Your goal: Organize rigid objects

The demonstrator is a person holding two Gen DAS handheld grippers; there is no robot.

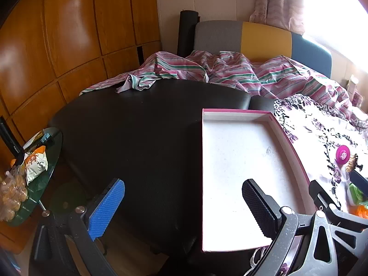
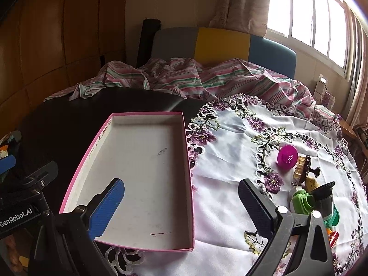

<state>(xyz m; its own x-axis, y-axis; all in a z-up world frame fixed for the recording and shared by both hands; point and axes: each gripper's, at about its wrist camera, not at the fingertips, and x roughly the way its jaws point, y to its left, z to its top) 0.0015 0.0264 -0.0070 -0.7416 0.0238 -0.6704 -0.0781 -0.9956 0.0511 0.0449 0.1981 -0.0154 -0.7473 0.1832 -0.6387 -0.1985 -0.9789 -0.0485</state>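
Observation:
A shallow pink-rimmed box with a white floor point(image 2: 142, 161) lies empty on the black table; it also shows in the left wrist view point(image 1: 241, 168). To its right on the embroidered cloth lie a magenta round strainer point(image 2: 287, 155), a brown fluted mould with a knob point(image 2: 304, 169), a green plastic piece point(image 2: 301, 201) and a black cup-like part point(image 2: 323, 197). The magenta strainer also shows in the left wrist view point(image 1: 342, 153). My left gripper point(image 1: 184, 203) is open above the box's left edge. My right gripper point(image 2: 181, 203) is open above the box's right edge. Both are empty.
A white floral cloth point(image 2: 253, 138) covers the right of the black table point(image 1: 128, 133). A striped sheet point(image 1: 207, 69) is bunched behind, before a grey, yellow and blue chair point(image 2: 220, 43). A glass side table with snack bags point(image 1: 34, 161) stands left. Wooden cupboards point(image 1: 69, 34) line the left wall.

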